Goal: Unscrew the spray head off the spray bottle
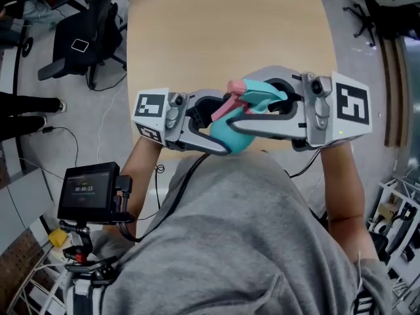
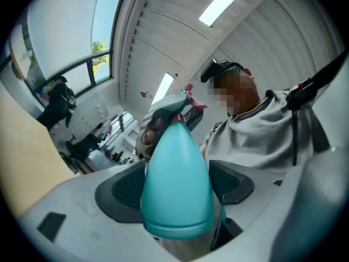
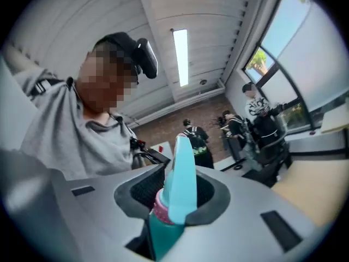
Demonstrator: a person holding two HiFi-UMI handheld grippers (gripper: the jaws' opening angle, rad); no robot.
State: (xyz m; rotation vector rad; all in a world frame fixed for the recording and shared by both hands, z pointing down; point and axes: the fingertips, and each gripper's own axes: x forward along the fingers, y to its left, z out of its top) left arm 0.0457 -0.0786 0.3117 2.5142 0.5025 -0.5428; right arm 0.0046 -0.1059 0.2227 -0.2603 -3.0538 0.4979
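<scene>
One spray bottle over pale wood table: L hand-held gripper clamps body, R hand-held gripper spray head.

Head view: most of the spray bottle is covered, only a teal patch showing; left gripper view: it hides most of the spray head — the screen readout is too small to read

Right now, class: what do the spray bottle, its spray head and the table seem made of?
The spray bottle: likely plastic, smooth teal, soft sheen. The spray head: moulded plastic, teal and pink, semi-matt. The table: pale wood-grain top, probably laminate, matt.
</scene>
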